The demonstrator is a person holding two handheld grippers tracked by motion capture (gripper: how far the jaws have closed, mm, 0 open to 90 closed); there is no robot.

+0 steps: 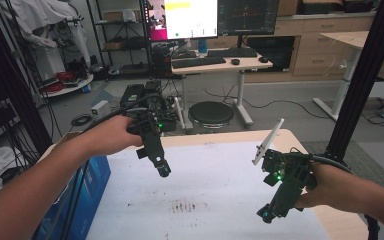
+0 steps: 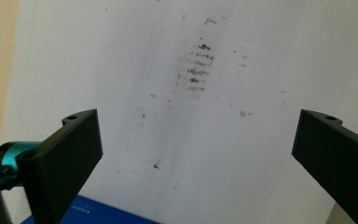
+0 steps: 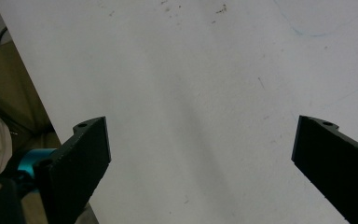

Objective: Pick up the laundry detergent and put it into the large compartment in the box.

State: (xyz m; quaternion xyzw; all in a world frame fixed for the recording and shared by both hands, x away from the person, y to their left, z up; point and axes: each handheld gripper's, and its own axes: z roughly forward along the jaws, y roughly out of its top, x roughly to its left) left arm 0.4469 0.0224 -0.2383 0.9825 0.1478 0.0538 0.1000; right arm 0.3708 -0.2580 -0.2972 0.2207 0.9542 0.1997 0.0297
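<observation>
Ahead of the jaws we see a wooden table [image 1: 230, 137] topped with a white sheet [image 1: 215, 200], which is smudged with brown marks [image 2: 198, 65] between and above the left jaws. A blue box [image 1: 87, 187] stands at the table's left edge, below the left jaws in their own view. Beyond the table we look onto a grey floor [image 1: 280, 110] strewn with cables, a round black base [image 1: 211, 114] and a desk [image 1: 215, 62] carrying keyboards and two monitors [image 1: 210, 17]. We find black shelving [image 1: 117, 35] at the back left, wooden cabinets [image 1: 325, 37] at the back right, and a black post [image 1: 362, 80] rising at the right. The light is even and dim.
</observation>
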